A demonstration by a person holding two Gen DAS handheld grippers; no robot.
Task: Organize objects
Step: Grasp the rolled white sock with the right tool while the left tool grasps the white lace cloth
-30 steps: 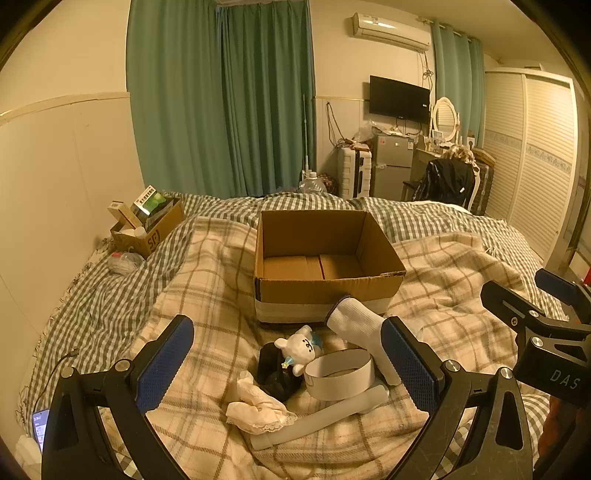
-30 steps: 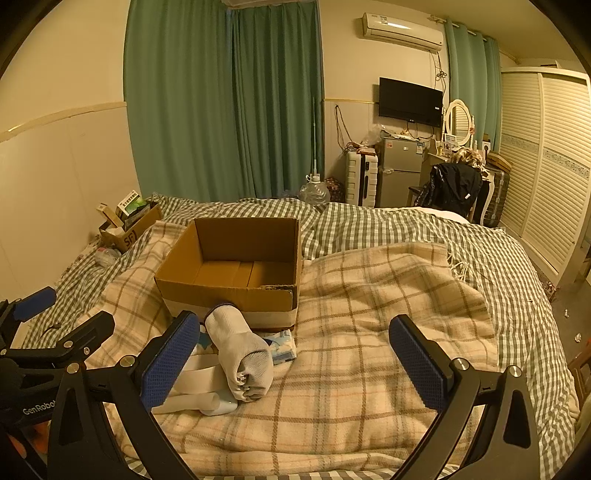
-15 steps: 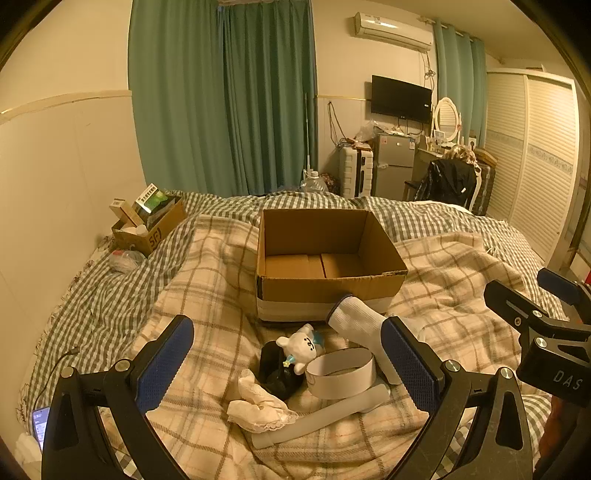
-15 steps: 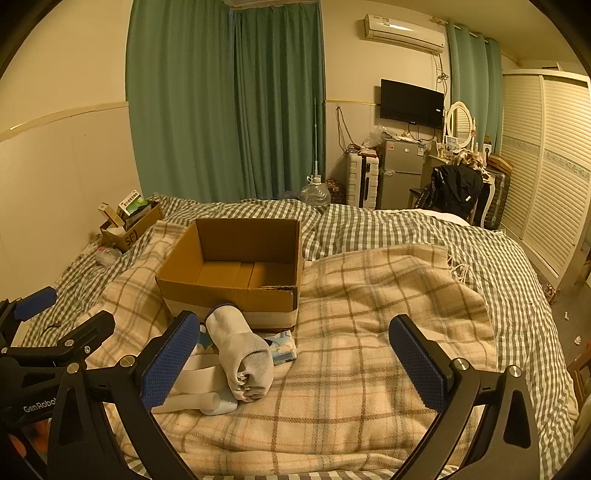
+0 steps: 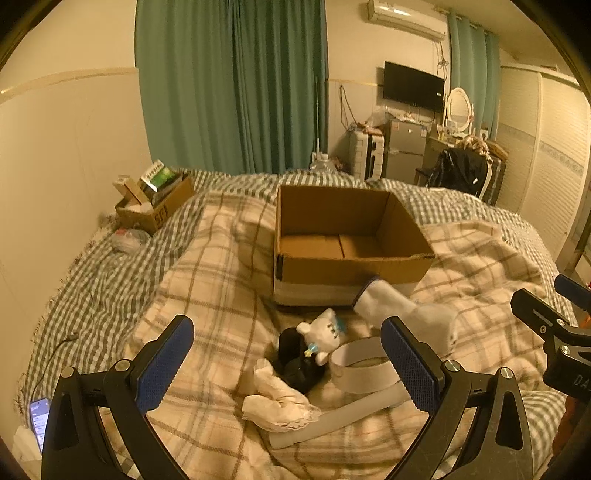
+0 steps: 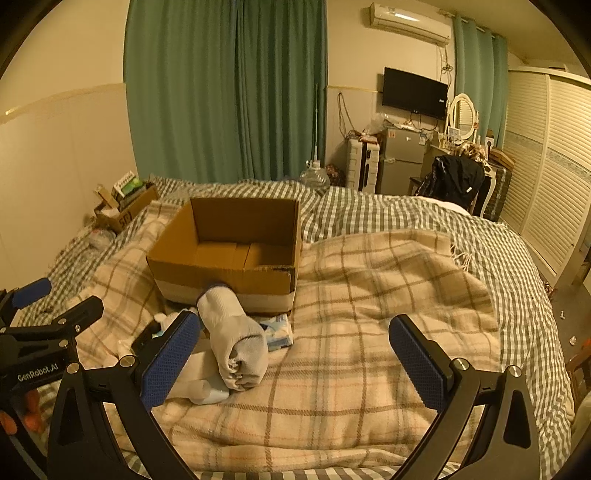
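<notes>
One blanket (image 6: pixel 369 295) on bed. One open box (image 5: pixel 347 266) on it. In front of box: one rolled sock (image 5: pixel 402 314), one white band (image 5: pixel 364 373), one tube (image 5: pixel 332 419), one plush (image 5: pixel 323 332), one cloth (image 5: pixel 277 402). Left gripper (image 5: pixel 286 373) and right gripper (image 6: pixel 295 358) both spread wide, holding nothing.

Ahead of me green curtains (image 5: pixel 236 85) hang behind the bed (image 6: pixel 406 218). A television (image 6: pixel 414 91) sits on the wall under an air conditioner (image 6: pixel 410 20). A phone (image 5: pixel 38 419) lies by the bed's near-left edge.
</notes>
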